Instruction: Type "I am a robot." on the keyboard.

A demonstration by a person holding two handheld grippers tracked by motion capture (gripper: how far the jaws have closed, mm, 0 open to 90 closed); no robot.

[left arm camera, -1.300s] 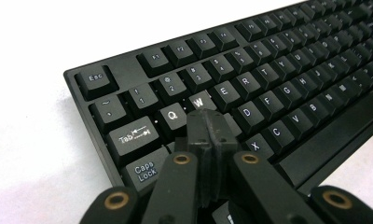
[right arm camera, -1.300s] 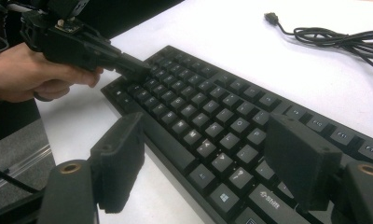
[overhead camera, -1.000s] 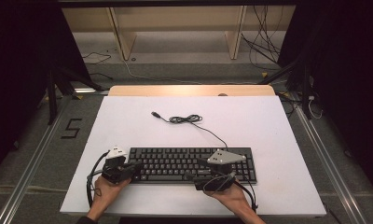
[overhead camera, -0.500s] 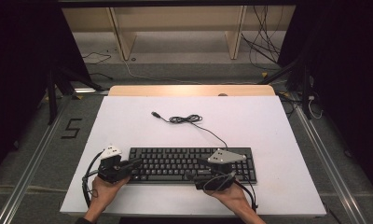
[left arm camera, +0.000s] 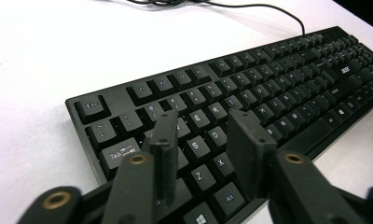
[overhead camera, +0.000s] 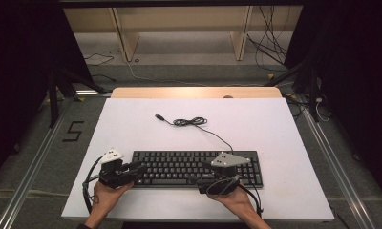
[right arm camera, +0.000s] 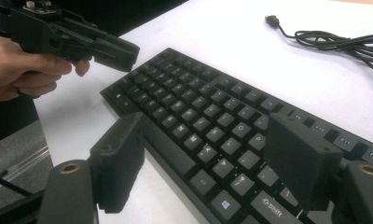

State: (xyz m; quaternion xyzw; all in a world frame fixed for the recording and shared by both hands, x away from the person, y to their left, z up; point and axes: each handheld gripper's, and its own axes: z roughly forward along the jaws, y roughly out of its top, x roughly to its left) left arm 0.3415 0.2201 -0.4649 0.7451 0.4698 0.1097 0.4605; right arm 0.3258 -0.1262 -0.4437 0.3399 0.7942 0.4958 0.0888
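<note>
A black keyboard (overhead camera: 198, 168) lies along the front of the white table (overhead camera: 275, 129). Its cable (overhead camera: 189, 122) coils behind it and ends in a loose USB plug (overhead camera: 158, 116). My left gripper (overhead camera: 137, 172) is at the keyboard's left end and points right. In the left gripper view its jaws have just been opening, and this gripper (left arm camera: 205, 140) hovers above the left-hand keys (left arm camera: 208, 140) with nothing pressed between the jaws. My right gripper (overhead camera: 201, 183) points left along the keyboard's front edge. This gripper (right arm camera: 210, 158) is wide open, one jaw over the table and one over the keys. The left gripper (right arm camera: 121, 53) shows beyond it.
A wooden strip (overhead camera: 196, 92) borders the table's far edge. Beyond it are shelf legs and loose floor cables (overhead camera: 270, 52). Metal rails run along both sides, and a "5" mark (overhead camera: 73, 131) is on the floor at the left. Behind the keyboard is bare white tabletop.
The left gripper's jaws have parted from shut to partly open, and that hand has eased slightly leftward off the keyboard's end. The right gripper and the keyboard have stayed put.
</note>
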